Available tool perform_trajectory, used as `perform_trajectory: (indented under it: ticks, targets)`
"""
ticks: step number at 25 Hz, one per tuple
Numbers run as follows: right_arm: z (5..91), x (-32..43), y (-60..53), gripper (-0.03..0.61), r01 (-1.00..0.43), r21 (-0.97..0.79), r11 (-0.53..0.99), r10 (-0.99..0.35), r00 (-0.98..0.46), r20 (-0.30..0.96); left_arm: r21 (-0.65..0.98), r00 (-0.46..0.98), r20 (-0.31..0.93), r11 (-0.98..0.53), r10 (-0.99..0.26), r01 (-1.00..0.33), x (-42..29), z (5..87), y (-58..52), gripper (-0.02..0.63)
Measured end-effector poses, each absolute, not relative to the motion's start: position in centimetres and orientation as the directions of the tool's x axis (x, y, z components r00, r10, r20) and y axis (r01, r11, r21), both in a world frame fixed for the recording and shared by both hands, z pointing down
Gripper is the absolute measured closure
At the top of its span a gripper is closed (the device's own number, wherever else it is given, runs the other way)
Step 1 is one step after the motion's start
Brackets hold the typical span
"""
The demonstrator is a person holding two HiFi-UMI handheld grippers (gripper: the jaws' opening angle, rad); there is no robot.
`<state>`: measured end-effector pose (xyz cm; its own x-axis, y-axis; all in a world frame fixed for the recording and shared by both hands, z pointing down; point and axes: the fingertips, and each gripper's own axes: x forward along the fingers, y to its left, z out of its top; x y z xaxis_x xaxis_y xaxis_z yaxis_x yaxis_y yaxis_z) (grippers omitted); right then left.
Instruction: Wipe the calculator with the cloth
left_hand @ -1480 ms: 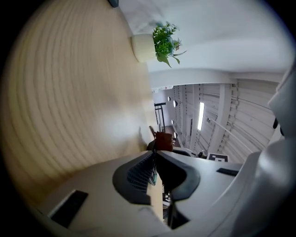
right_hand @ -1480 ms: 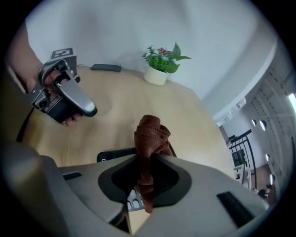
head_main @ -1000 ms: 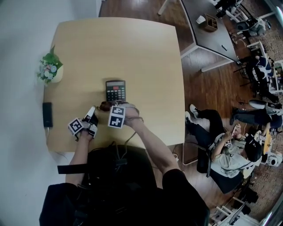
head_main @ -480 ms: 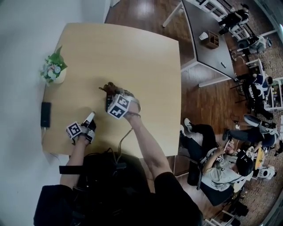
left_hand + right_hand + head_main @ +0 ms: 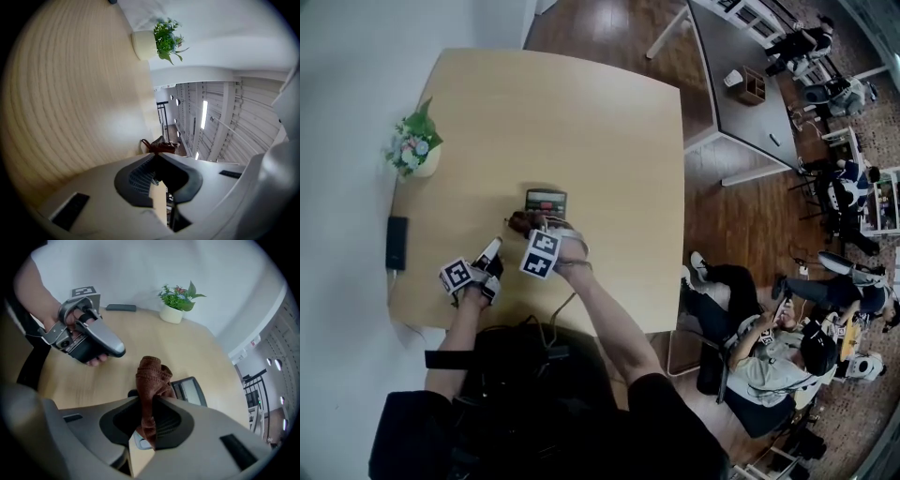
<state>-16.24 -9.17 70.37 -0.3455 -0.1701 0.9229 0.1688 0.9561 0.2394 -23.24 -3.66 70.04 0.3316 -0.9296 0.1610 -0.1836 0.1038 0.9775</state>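
Observation:
The dark calculator (image 5: 546, 200) lies on the wooden table (image 5: 581, 122); its display end shows and its near end is hidden under my right gripper (image 5: 531, 226). That gripper is shut on a brown cloth (image 5: 521, 222), which bunches above the jaws in the right gripper view as the cloth (image 5: 152, 375), over the calculator (image 5: 190, 390). My right gripper (image 5: 151, 398) points steeply down. To the left my left gripper (image 5: 494, 247) rests low over the table, shut and empty; it also shows as the left gripper (image 5: 96, 339). In its own view the left gripper (image 5: 157, 157) has the cloth (image 5: 159, 146) just beyond its tips.
A potted plant (image 5: 414, 148) and a flat black device (image 5: 397, 243) sit by the table's left edge. The table's right edge (image 5: 682, 187) drops to a wooden floor. A dark table (image 5: 736, 84) and seated people (image 5: 769, 328) are to the right.
My right gripper carried the cloth up over the calculator to its far end, then back to its near end, so the display shows again. The left gripper stayed put.

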Motion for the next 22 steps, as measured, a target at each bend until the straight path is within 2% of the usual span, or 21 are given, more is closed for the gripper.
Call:
perform_trajectory:
  ticks: [5, 9, 12, 15, 18, 22]
  targets:
    - [70.9, -14.9, -4.9, 0.509, 0.189, 0.096, 0.977, -0.028, -0.332, 0.943, 0.975, 0.332, 0.173, 0.114, -0.927, -0.191, -23.4, 70.2, -3.5, 0.604]
    - [69.8, -14.5, -4.9, 0.509, 0.110, -0.010, 0.994, 0.051, -0.378, 0.924, 0.975, 0.335, 0.163, 0.101, -0.928, -0.197, -23.7, 70.3, -3.7, 0.604]
    - [67.4, -15.6, -8.8, 0.509, 0.001, 0.051, 0.999, -0.045, -0.448, 0.893, 0.982, 0.337, 0.141, 0.087, -0.931, -0.169, -23.9, 70.2, -3.7, 0.604]
    - [65.2, -16.9, -14.3, 0.509, -0.073, 0.240, 0.968, -0.246, -0.459, 0.854, 0.981, 0.334, 0.142, 0.086, -0.932, -0.177, -24.1, 70.4, -3.6, 0.604]
    - [65.9, -17.7, -16.9, 0.509, -0.015, 0.373, 0.928, -0.346, -0.409, 0.845, 0.981, 0.327, 0.151, 0.101, -0.933, -0.163, -23.6, 70.2, -3.6, 0.604]
    - [69.1, -17.8, -14.4, 0.509, 0.130, 0.359, 0.924, -0.297, -0.347, 0.890, 0.976, 0.326, 0.183, 0.130, -0.928, -0.175, -23.2, 70.3, -3.4, 0.604]
